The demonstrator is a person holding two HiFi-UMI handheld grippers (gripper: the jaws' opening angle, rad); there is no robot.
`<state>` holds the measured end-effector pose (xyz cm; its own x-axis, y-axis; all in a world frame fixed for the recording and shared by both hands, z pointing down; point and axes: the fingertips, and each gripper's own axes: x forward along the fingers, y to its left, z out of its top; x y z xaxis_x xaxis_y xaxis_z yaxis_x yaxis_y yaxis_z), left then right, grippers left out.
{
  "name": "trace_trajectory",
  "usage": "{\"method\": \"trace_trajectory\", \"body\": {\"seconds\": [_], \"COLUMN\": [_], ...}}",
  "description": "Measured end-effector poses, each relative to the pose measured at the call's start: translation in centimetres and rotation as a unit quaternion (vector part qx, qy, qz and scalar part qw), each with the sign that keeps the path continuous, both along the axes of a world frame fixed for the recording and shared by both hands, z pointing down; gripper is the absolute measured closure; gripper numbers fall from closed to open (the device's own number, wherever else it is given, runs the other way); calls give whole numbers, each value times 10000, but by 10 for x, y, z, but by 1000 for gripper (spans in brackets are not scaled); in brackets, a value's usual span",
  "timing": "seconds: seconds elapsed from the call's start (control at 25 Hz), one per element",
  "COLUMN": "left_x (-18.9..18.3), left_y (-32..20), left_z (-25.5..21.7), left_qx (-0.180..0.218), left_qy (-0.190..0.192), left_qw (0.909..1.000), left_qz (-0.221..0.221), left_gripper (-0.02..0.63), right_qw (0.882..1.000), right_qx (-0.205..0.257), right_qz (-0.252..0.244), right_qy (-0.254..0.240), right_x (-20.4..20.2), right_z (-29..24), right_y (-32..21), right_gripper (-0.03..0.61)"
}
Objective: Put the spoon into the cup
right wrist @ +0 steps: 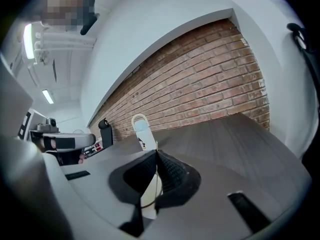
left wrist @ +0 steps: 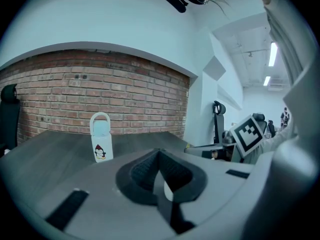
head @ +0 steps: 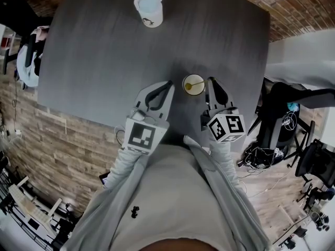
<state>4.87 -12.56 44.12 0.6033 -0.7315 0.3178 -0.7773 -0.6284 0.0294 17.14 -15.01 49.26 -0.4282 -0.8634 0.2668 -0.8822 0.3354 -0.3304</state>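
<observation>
Head view is showing the right gripper (head: 210,81) clamping the spoon (head: 194,82) handle, its bowl already sitting inside the cup (head: 194,93). The left gripper (head: 169,83) is idling, jaws together and empty. Retreating without releasing risks toppling the cup.

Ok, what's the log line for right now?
left tongs: shut, empty | right tongs: shut on spoon | spoon: tip in cup

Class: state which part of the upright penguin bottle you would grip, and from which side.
Probably the straight-sided body of the penguin bottle, below its loop handle, coming level from the near side: it stands upright and alone on the table, so both flanks are free for the jaws.
</observation>
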Motion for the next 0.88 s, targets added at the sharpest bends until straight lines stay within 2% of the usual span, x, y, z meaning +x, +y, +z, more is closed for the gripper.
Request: {"method": "trace_trajectory", "body": {"seconds": [0.32, 0.68, 0.88], "left_x": [-2, 0, -2], "left_y": [0, -2, -1], "left_z": [-2, -5, -7], "left_qx": [25, 54, 78], "left_qy": [1, -2, -16], "left_qw": [10000, 10000, 10000], "left_qz": [-23, 30, 35], "left_gripper": [594, 594, 594], "right_qw": [9999, 9985, 9981], "right_qx": [-3, -323, -354], "right_qz": [-33, -249, -271], "right_qy": [138, 354, 429], "right_x": [4, 0, -2], "right_z": [4, 21, 23], "right_y": [-3, 0, 1], "right_gripper": [558, 557, 557]}}
